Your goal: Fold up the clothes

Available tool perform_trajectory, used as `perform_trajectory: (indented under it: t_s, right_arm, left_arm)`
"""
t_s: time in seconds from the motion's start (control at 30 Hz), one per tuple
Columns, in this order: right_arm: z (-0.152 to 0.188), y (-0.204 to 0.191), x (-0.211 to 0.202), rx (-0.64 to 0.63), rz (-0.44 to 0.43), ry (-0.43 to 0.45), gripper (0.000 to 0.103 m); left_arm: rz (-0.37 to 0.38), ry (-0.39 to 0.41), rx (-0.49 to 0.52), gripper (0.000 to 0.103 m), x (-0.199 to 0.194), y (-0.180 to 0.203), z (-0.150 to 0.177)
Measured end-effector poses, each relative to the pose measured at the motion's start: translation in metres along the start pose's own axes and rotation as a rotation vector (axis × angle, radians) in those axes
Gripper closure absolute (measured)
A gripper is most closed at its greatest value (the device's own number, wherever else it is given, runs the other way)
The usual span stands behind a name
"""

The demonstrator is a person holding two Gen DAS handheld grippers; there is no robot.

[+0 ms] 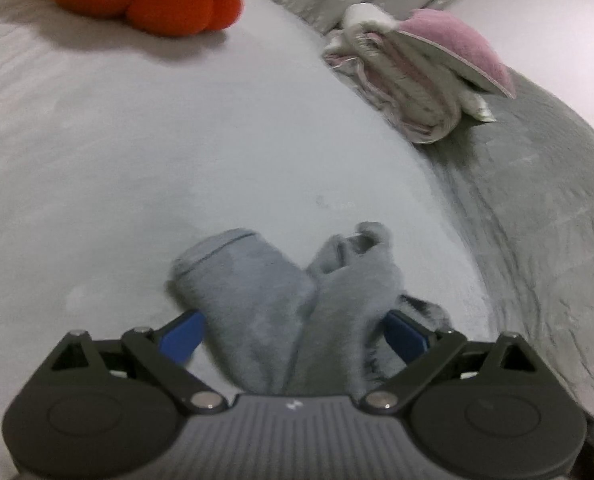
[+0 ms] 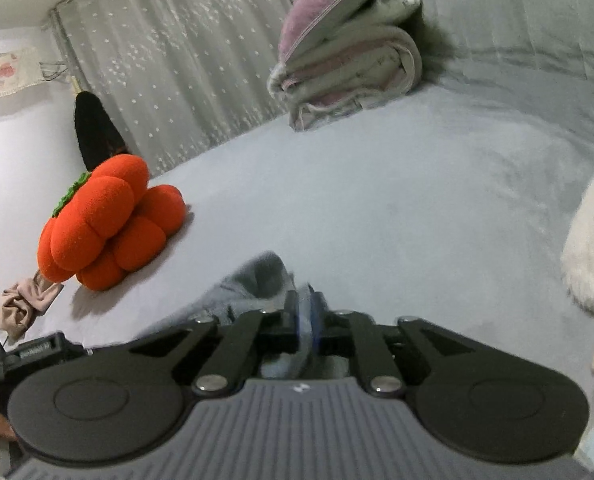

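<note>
A small grey garment (image 1: 281, 304) lies bunched on the pale grey bed sheet (image 1: 177, 160), its two tube-like ends pointing away from me. My left gripper (image 1: 293, 332) is open, with its blue fingers (image 1: 183, 334) on either side of the garment. In the right wrist view my right gripper (image 2: 307, 320) is shut on an edge of the same grey garment (image 2: 257, 280), with cloth pinched between the pads. The left gripper's body (image 2: 25, 354) shows at the lower left of that view.
An orange pumpkin-shaped cushion (image 2: 105, 224) sits on the bed to the left. A folded stack of pink and white clothes (image 2: 345, 64) lies at the far side by a grey curtain (image 2: 177, 60). A white fluffy thing (image 2: 593, 248) is at the right edge, a beige rag (image 2: 25, 304) at the left.
</note>
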State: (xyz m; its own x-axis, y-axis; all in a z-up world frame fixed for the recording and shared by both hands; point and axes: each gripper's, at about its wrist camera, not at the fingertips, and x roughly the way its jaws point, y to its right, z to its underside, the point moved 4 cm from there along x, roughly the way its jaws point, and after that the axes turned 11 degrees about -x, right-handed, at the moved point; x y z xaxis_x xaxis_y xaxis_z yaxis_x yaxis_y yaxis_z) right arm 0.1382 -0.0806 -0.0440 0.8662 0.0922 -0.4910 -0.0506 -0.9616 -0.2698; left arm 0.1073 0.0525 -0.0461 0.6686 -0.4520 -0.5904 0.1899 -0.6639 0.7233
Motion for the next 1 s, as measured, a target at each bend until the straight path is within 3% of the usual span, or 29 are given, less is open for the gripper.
perform_trajectory:
  t_s: [0.07,0.1,0.13,0.17,0.2,0.27,0.3,0.37,0.67,1.0]
  right_arm:
    - [0.002,0.003,0.001,0.003,0.0,-0.01,0.085]
    - [0.003,0.004,0.002,0.004,0.0,-0.015,0.07]
    - [0.004,0.006,0.002,0.006,0.0,-0.02,0.046]
    - [0.005,0.006,0.003,0.007,-0.001,-0.024,0.038]
    - [0.005,0.005,0.004,0.007,-0.002,-0.027,0.034]
    - [0.005,0.004,0.007,0.008,-0.005,-0.032,0.034]
    - [0.005,0.003,0.008,0.008,-0.006,-0.035,0.034]
    - [0.005,0.001,0.011,0.008,-0.009,-0.04,0.034]
    - [0.006,-0.005,0.023,0.014,-0.02,-0.065,0.03]
    - [0.006,0.005,0.026,0.058,-0.007,-0.086,0.029]
  left_arm:
    - [0.048,0.007,0.02,0.01,0.001,0.008,0.001]
    - [0.061,0.008,0.03,0.015,0.003,0.012,0.003]
    - [0.073,0.008,0.04,0.018,0.005,0.016,0.004]
    - [0.081,0.0,0.046,0.025,0.008,0.017,0.006]
    - [0.084,-0.006,0.045,0.032,0.012,0.018,0.009]
    - [0.077,0.004,0.029,0.073,0.014,0.015,0.012]
    - [0.074,0.014,0.019,0.084,0.013,0.014,0.013]
    - [0.073,0.051,0.006,0.091,0.007,0.012,0.013]
    - [0.098,0.189,0.066,0.094,-0.06,0.024,0.013]
    - [0.051,0.222,0.162,0.094,-0.106,0.017,0.013]
